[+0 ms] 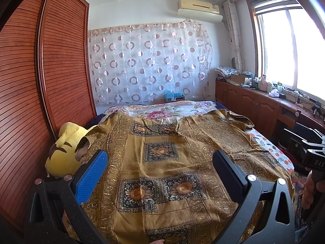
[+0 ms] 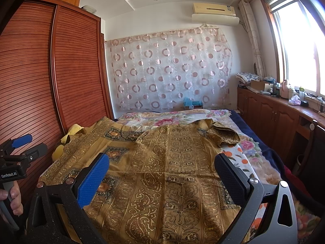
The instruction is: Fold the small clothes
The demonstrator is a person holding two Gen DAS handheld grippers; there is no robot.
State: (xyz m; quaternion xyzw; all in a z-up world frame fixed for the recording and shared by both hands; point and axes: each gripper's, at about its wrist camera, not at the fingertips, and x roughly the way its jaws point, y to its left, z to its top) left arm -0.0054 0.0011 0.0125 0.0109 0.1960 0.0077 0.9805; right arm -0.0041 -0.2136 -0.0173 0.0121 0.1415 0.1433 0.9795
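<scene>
While grippers gape, one shirt [image 1: 162, 162] lies.

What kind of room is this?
A home bedroom, most likely: a bed with floral bedding, a tall slatted wooden wardrobe beside it, and a yellow plush toy at the bed's edge.

Garment [image 1: 162, 162] on bed [image 1: 166, 110], plush toy [image 1: 63, 154] left, cabinets [image 1: 251, 105] right

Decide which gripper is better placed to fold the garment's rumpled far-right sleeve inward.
Probably the right gripper: open, it faces the sleeve on its side of the golden patterned shirt. The left gripper sits toward the yellow plush toy.
</scene>
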